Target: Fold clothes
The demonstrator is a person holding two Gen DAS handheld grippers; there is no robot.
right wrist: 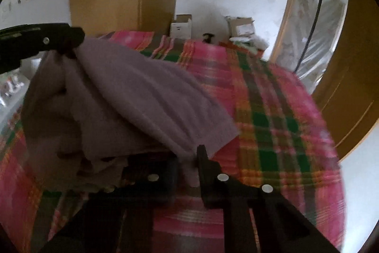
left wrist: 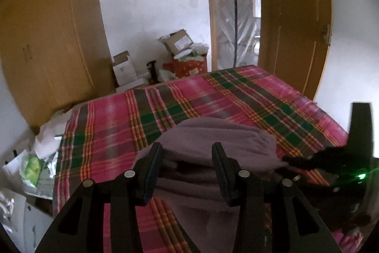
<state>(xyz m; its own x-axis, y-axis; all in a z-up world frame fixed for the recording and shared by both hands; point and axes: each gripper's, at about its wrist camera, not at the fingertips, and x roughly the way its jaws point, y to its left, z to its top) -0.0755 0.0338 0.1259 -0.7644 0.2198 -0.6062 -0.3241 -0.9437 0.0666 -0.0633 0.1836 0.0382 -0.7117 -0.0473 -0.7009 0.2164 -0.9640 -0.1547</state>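
Observation:
A mauve fleece garment (left wrist: 213, 134) hangs bunched and partly folded above a bed with a pink and green plaid sheet (left wrist: 189, 96). My left gripper (left wrist: 187, 158) is shut on a thick bunch of the cloth, which fills the gap between its fingers. In the right wrist view the left gripper (right wrist: 71, 46) pinches the garment (right wrist: 132, 96) at its upper left corner. My right gripper (right wrist: 188, 158) is shut on the garment's lower edge, near the plaid sheet (right wrist: 272, 125). In the left wrist view the right gripper (left wrist: 291, 159) grips the garment's right end.
Cardboard boxes (left wrist: 180, 42) and a red bag (left wrist: 189, 66) are piled against the white wall beyond the bed's far end. A wooden wardrobe (left wrist: 47, 39) stands on the left and a wooden door (left wrist: 296, 16) on the right. Bags and paper (left wrist: 33, 167) lie beside the bed's left edge.

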